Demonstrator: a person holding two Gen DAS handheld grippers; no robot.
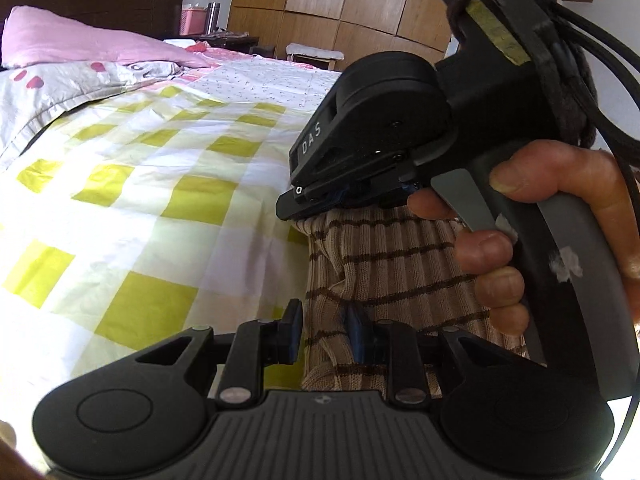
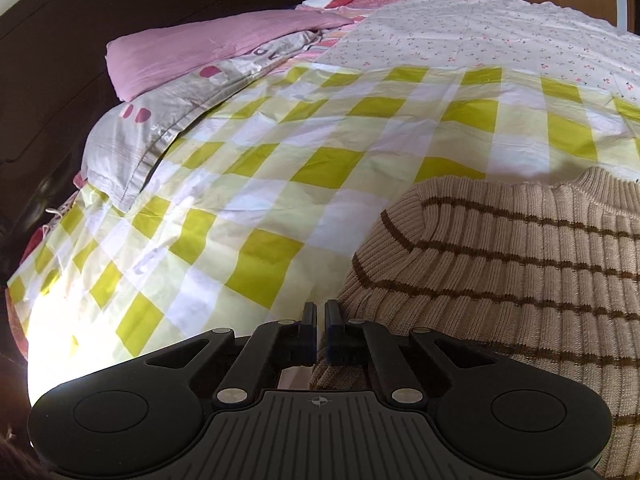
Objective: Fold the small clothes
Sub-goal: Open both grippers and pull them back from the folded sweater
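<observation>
The striped knit sweater lies on the checked bedspread, filling the lower right of the right wrist view. The right gripper has its jaws pressed almost together at the sweater's near left edge; whether any knit is actually pinched between them I cannot tell (the fabric seems to pass just under the right finger). In the left wrist view the left gripper stands at a narrow gap with a fold of the sweater between its fingers, apparently gripped, while the right gripper sits at the cloth's upper edge in the person's hand.

Risks, as I judge them: if the right jaws closed on nothing, lifting will fold only one side and skew the garment; a thin pinch of ribbed knit could also slip out mid-fold; the bedspread may be caught too and dragged along
</observation>
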